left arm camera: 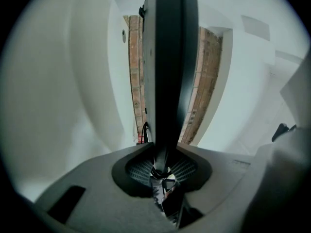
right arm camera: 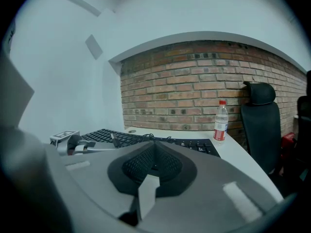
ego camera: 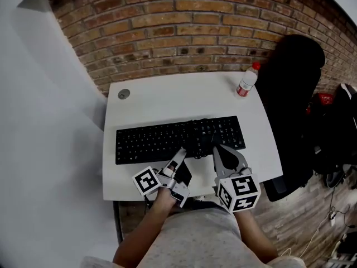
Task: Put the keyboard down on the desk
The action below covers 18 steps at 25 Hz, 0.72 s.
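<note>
Tongs at left (ego camera: 181, 153) clamp the keyboard (ego camera: 156, 141) edge, right tongs (ego camera: 215, 147) closed empty; it looks settled on the desk (ego camera: 184, 94), so release should follow.

Left gripper (ego camera: 182, 151) at the worktop's (ego camera: 167, 96) near edge, rolled onto its side, marker cube (ego camera: 146, 181) facing up-left. Fingers clamped on the near edge of the keyboard (ego camera: 150, 141), which runs edge-on between them in the left gripper view. Right gripper (ego camera: 215, 148) just beside it, level, pointing forward, tips at the same near edge. Its fingers (right arm camera: 141, 161) are together with nothing seen between. Left forearm (ego camera: 150, 222) and right forearm (ego camera: 251, 228) angle in from the bottom, close together.
</note>
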Motion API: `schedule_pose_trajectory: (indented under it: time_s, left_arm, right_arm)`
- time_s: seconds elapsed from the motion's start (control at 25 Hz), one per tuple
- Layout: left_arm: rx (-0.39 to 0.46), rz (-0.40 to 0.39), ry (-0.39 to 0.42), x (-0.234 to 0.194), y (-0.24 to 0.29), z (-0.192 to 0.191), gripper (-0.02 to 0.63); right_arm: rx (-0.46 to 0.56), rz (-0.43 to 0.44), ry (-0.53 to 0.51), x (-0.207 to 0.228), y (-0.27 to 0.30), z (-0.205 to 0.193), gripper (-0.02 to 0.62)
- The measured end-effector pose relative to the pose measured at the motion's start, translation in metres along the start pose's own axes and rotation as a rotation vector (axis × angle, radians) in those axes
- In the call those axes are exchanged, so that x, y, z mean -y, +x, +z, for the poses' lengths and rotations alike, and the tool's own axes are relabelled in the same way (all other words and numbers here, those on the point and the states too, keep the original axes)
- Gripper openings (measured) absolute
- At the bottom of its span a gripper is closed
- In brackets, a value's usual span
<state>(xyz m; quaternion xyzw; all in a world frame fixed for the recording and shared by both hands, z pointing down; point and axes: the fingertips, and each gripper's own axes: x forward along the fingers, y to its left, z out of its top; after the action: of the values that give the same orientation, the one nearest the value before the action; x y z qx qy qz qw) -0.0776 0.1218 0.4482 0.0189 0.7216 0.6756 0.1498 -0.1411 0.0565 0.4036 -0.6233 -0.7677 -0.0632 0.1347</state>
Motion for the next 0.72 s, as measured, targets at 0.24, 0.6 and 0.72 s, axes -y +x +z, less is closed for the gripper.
schedule_pose_trajectory:
  time_s: [0.24, 0.6, 0.72]
  left_arm:
    - [-0.019, 0.034, -0.015, -0.032, 0.036, 0.023, 0.077]
    - [-0.005, 0.093, -0.022, -0.061, 0.049, 0.031, 0.077]
    - [-0.007, 0.097, -0.030, -0.067, 0.052, 0.033, 0.077]
  right_arm:
    - [-0.038, 0.016, 0.010, 0.027, 0.045, -0.002, 0.009]
    - [-0.080, 0.040, 0.023, 0.045, 0.069, -0.010, 0.009]
    - [-0.087, 0.046, 0.027, 0.050, 0.074, -0.012, 0.009]
